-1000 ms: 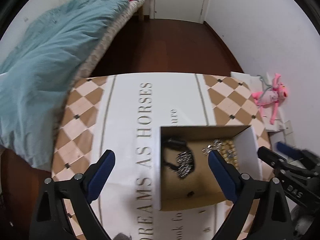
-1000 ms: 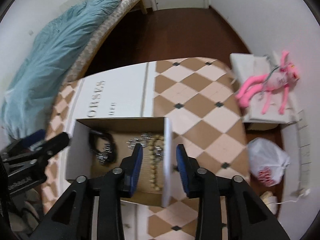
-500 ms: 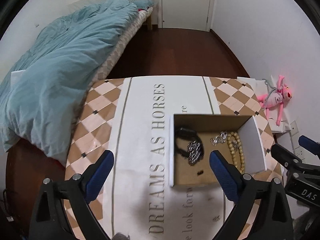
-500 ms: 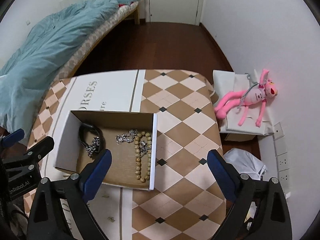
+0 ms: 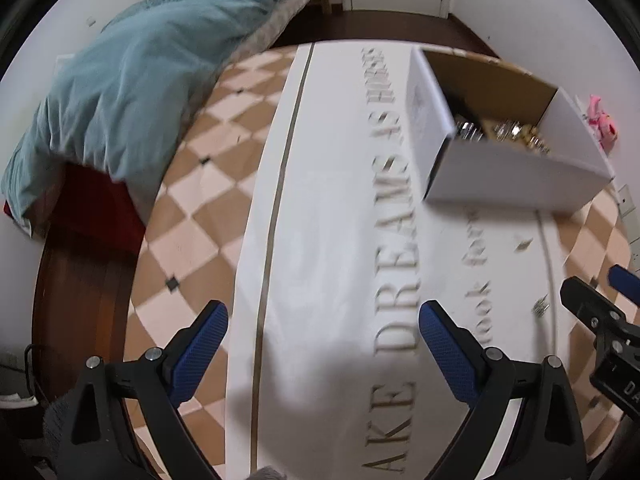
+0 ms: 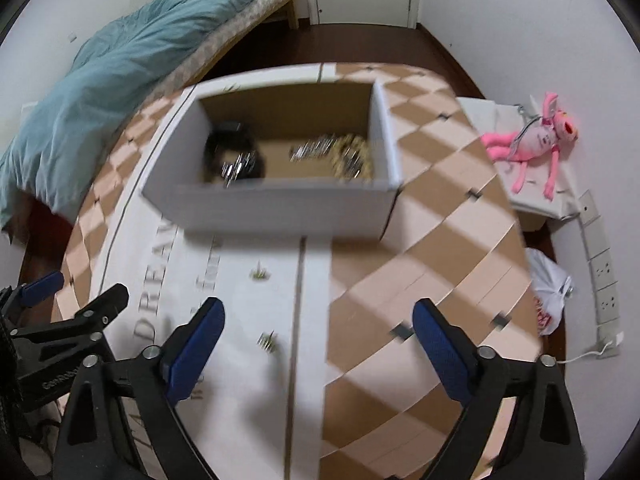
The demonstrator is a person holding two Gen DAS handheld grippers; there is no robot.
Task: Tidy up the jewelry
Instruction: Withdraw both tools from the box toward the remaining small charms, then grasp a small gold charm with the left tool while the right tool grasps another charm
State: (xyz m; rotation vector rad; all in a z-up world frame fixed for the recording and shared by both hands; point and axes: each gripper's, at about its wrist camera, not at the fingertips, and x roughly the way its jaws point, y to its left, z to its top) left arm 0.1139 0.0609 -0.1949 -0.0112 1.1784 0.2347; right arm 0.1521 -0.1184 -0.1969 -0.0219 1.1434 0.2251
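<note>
Small metal jewelry piece [image 6: 267, 342] lay loose on tablecloth [image 6: 248, 420], just ahead of right gripper [image 6: 316, 340], nearer its left finger; jaws just eased narrower, wide, empty. Left gripper [image 5: 322, 340] wide, empty. Box [image 6: 280, 204] beyond.

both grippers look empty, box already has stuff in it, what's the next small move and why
Probably ease the right gripper down onto the small metal piece lying on the cloth just ahead of its left finger. Its jaws stand wide with nothing between them, having just narrowed slightly. Another loose piece lies further on, short of the box. Blur hides what the pieces are.
</note>
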